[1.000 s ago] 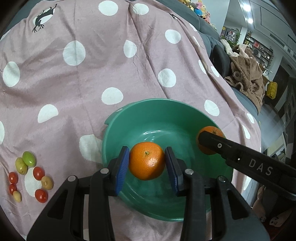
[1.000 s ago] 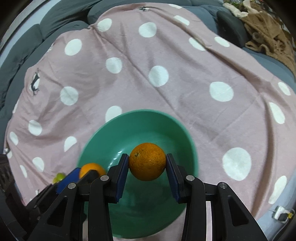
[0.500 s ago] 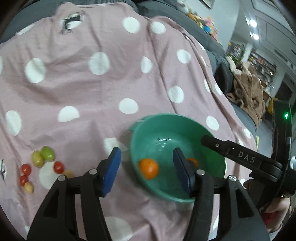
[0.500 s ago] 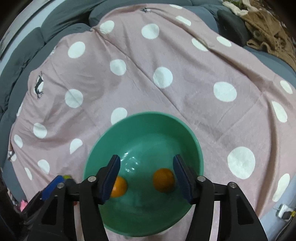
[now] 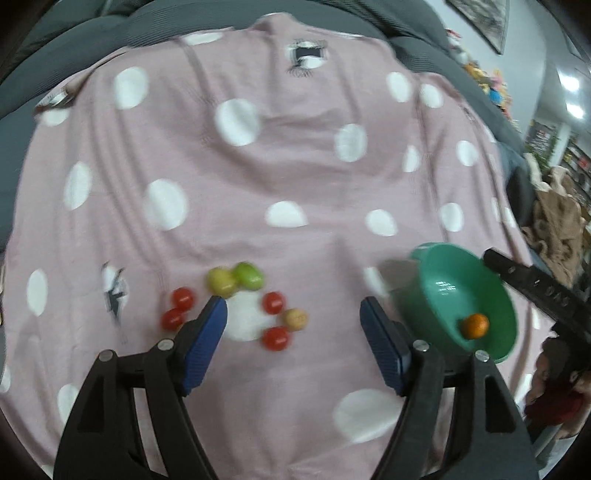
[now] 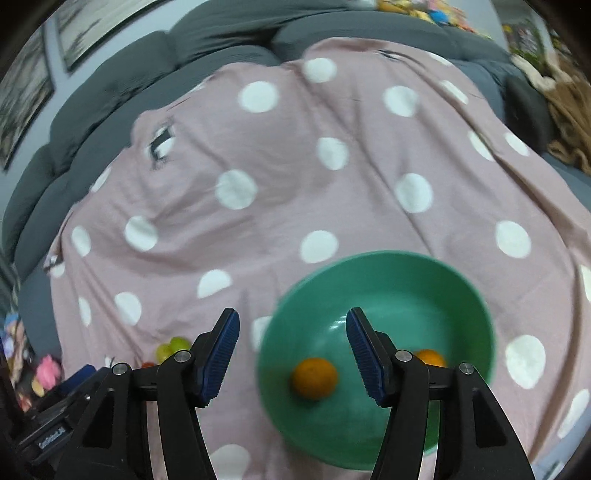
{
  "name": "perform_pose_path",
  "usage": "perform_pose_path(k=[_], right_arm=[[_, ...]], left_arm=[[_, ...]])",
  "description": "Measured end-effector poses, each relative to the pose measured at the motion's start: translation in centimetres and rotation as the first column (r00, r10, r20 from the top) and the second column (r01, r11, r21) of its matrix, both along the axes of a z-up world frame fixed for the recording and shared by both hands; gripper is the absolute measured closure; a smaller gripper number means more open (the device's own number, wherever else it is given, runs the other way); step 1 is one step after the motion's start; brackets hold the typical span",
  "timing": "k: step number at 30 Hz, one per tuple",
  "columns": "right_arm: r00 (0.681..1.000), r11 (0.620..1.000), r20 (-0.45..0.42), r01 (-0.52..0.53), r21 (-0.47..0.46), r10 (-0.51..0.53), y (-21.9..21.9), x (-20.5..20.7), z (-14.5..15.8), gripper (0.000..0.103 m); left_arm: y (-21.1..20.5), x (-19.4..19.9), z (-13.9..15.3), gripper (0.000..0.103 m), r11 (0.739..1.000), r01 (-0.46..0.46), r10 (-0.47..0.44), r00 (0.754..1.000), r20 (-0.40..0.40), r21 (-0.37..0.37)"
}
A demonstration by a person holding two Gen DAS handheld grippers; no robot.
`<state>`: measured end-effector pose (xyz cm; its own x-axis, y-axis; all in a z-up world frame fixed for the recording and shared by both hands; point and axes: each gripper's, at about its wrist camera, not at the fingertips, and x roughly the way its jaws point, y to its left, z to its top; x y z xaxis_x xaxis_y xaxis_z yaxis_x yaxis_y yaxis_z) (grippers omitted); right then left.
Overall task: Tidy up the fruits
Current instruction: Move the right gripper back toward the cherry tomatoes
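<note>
My left claw [image 5: 291, 321] is empty and its jaws are opening, with nothing between the blue pads [image 5: 205, 341]. It hangs over the pink dotted blanket [image 5: 295, 177], and the green bowl [image 5: 443, 284] sits to its right, near the blanket's right edge. Well to the left of the bowl lies a loose cluster of small fruits: two yellow-green ones [image 5: 236, 278] touching each other at the far side, two red tomatoes [image 5: 177, 308] to their left, two more red tomatoes [image 5: 275, 319] nearer the bowl, and a pale yellow one [image 5: 295, 318] between those. All of these rest on the blanket, outside the bowl. One orange [image 5: 475, 325] shows low inside the bowl from this side. Past the bowl's far rim reaches the dark finger of my other claw.

My right claw [image 6: 291, 349] is spread wide and holds nothing. It hovers at the bowl's [image 6: 388, 266] left rim, so one pad is over the bowl and the other over the blanket [image 6: 332, 110]. Two oranges lie on the bowl's floor: one [image 6: 314, 378] shows between my pads, the second [image 6: 430, 357] is partly hidden behind the right pad. Left of the bowl I glimpse the yellow-green fruits [image 6: 170, 347]. A grey sofa [image 6: 221, 33] rises behind the blanket.
</note>
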<state>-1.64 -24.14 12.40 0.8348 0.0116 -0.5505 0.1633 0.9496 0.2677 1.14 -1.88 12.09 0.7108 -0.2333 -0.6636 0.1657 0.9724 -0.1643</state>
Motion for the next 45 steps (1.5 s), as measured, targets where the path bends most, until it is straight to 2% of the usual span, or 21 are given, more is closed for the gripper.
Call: perform_pose_path(k=[2, 6, 11, 15, 23, 26, 30, 33, 41, 45], right_arm=[[1.0, 0.999, 0.019, -0.022, -0.026, 0.022, 1.4, 0.4, 0.0, 0.042], [0.997, 0.997, 0.022, -0.069, -0.019, 0.07, 3.2, 0.9, -0.5, 0.042], [0.989, 0.988, -0.023, -0.149, -0.038, 0.148, 6.1, 2.0, -1.5, 0.042], [0.98, 0.98, -0.06, -0.191, -0.05, 0.188, 8.3, 2.5, -2.3, 0.042], [0.966, 0.967, -0.112, -0.241, -0.083, 0.232, 11.6, 3.3, -3.9, 0.048], [0.958, 0.959, -0.132, -0.268, -0.091, 0.255, 12.6, 3.4, -4.4, 0.058], [0.952, 0.956, -0.152, -0.281, -0.088, 0.265, 13.3, 3.6, -4.9, 0.059], [0.948, 0.953, -0.164, -0.289, -0.092, 0.272, 13.6, 3.7, -5.1, 0.059], [0.948, 0.957, -0.177, -0.28, -0.077, 0.263, 13.2, 3.8, -5.3, 0.059], [0.943, 0.956, -0.188, -0.289, -0.051, 0.275, 13.0, 4.0, -5.4, 0.059]], left_arm=[[1.7, 0.0, -1.0, 0.028, 0.999, -0.044, 0.043, 0.999, -0.012, -0.01], [4.0, 0.3, -2.8, 0.028, 0.993, -0.115, 0.115, 0.993, -0.03, 0.005], [6.4, 1.0, -4.6, 0.029, 0.987, -0.16, 0.157, 0.984, -0.084, -0.024], [7.3, 1.1, -4.7, 0.029, 0.982, -0.19, 0.187, 0.979, -0.083, -0.024], [7.7, 1.3, -5.1, 0.03, 0.98, -0.198, 0.196, 0.976, -0.092, -0.013], [7.7, 1.2, -5.1, 0.03, 0.981, -0.189, 0.185, 0.978, -0.092, -0.031], [7.6, 1.3, -5.2, 0.03, 0.982, -0.189, 0.185, 0.978, -0.096, -0.028], [7.5, 1.3, -5.3, 0.033, 0.982, -0.186, 0.182, 0.978, -0.101, -0.035], [7.3, 1.2, -5.3, 0.052, 0.982, -0.185, 0.181, 0.978, -0.1, -0.03], [7.2, 1.3, -5.3, 0.058, 0.984, -0.174, 0.171, 0.98, -0.1, -0.03]])
